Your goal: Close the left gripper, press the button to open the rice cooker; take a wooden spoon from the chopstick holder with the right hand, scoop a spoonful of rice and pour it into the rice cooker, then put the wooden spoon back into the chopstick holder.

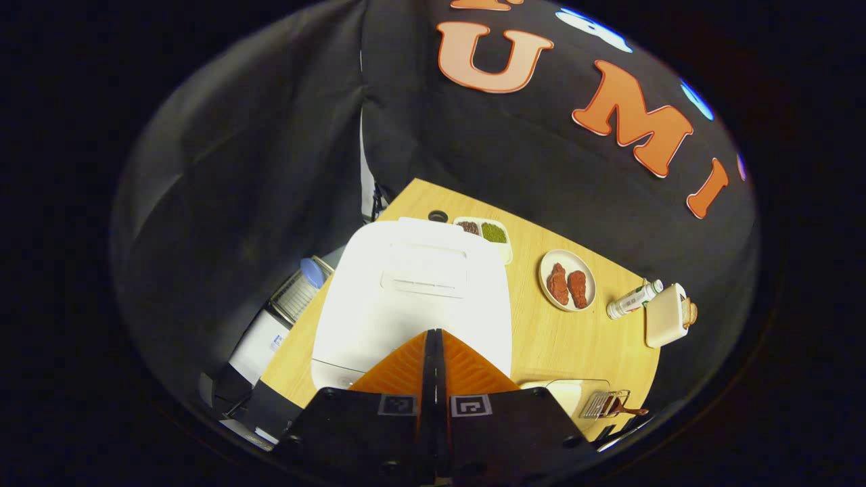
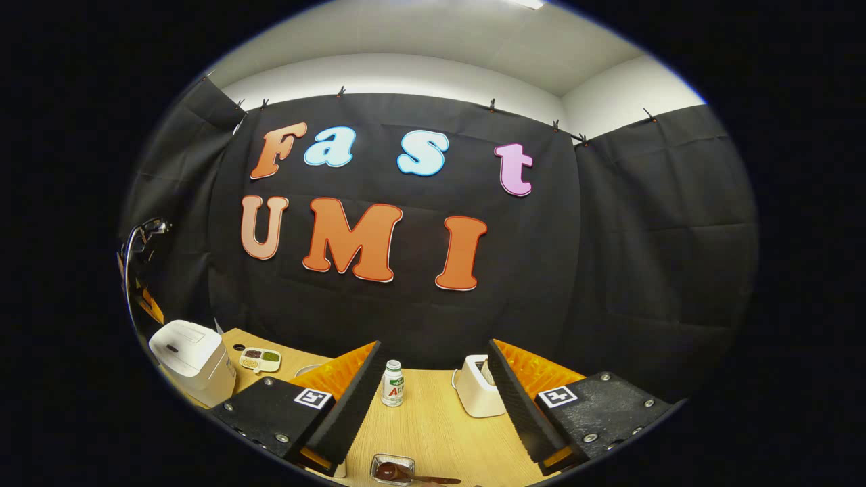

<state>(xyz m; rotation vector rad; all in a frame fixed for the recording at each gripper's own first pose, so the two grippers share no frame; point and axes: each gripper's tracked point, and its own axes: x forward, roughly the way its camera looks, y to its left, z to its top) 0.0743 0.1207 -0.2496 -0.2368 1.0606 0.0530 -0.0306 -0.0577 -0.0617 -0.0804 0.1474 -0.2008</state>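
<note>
Cooker [image 1: 413, 297] lid down on surface [image 1: 568, 338], left claw [image 1: 434, 338] closed just above its front. Right claw [image 2: 433, 379] open, raised over spoon [image 2: 399, 473] in holder [image 2: 392, 468].

White rice cooker [image 1: 409, 297] lid shut, directly ahead beneath left gripper [image 1: 433, 345]; wooden spoon [image 2: 406, 473] between right gripper [image 2: 433, 379] fingers, low.

On the table [image 2: 433, 426], a bottle [image 2: 392, 383] stands between rice cooker [image 2: 193, 358] and toaster [image 2: 475, 395].

Wooden table [image 1: 555, 338] bears rice cooker [image 1: 413, 297], plate [image 1: 567, 279], bottle [image 1: 633, 299], perhaps a toaster [image 1: 665, 316].
</note>
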